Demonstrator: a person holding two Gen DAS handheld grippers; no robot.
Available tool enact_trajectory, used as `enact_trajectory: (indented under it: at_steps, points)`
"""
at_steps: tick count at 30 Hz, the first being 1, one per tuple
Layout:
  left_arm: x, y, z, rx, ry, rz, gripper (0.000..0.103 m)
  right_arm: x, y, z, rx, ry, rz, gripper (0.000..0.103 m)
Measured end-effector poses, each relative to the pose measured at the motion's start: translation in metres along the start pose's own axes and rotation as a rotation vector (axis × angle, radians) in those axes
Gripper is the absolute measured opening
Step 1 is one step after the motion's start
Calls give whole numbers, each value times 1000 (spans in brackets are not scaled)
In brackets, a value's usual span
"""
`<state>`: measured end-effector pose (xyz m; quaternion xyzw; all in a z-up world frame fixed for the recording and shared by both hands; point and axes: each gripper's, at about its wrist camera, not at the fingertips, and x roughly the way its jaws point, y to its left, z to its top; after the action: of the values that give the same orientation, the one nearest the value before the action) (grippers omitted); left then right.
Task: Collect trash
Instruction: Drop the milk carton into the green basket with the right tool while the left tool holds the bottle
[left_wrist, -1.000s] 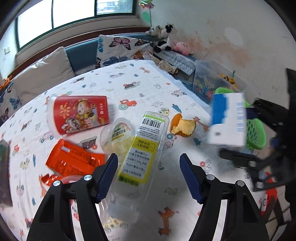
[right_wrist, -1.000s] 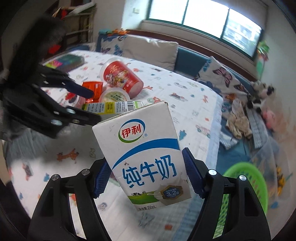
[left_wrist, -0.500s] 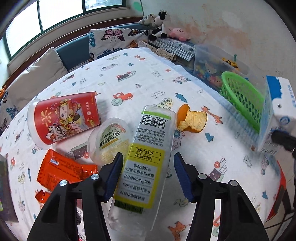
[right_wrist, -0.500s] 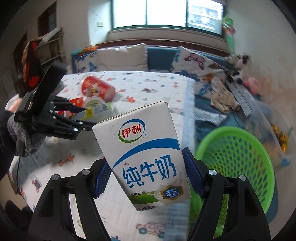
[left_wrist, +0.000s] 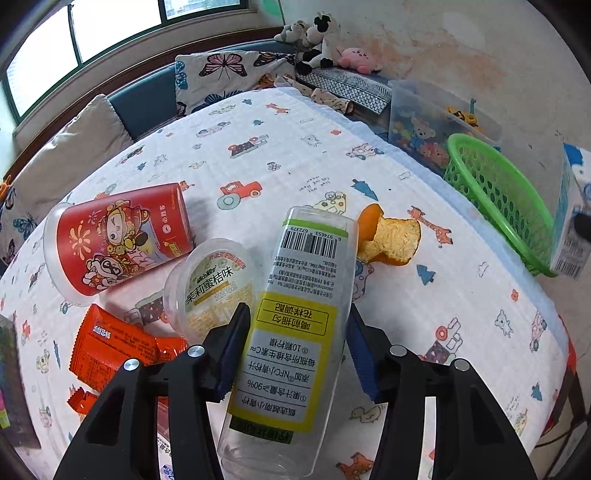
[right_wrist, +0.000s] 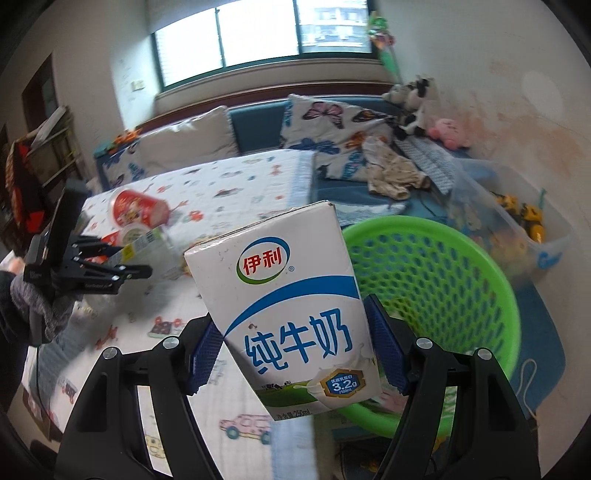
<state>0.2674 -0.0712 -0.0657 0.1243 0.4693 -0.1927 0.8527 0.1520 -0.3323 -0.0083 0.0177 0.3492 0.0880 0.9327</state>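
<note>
Bottle of clear plastic with yellow-green label (left_wrist: 295, 332) is clamped between blue ribbed pads of the left gripper (left_wrist: 295, 354), lying on printed quilted cloth (left_wrist: 295, 147). White-blue rectangular milk carton (right_wrist: 288, 306) is clenched by the right gripper (right_wrist: 291, 350); the round green perforated plastic basket (right_wrist: 443, 280) is seen just behind it to the right.

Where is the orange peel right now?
In the left wrist view, the orange peel lies on the tablecloth, just right of the clear bottle.

A home living room: a window seat with butterfly cushions (right_wrist: 328, 125), plush toys (left_wrist: 314, 40), a clear toy bin (left_wrist: 432, 125), and a cartoon-print cloth over the tabletop (left_wrist: 258, 147).
</note>
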Motion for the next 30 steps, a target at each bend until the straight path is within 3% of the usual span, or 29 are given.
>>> enact_trajectory:
  at_steps: [7,19,27,30]
  points:
    - [-6,-8,-2,9,-23,26,47,0,-35,-3,93,0,-63,73]
    - [-51,-21,5,-45,-94,-110,45,22,-81,-11,209,35,-143,73]
    - [-74,-55,27,-17,-151,-198,45,32,-96,-18,238,64,-172,74]
    - [-80,-72,38,-2,-171,-220,45,29,-99,-20,243,61,-169,83]
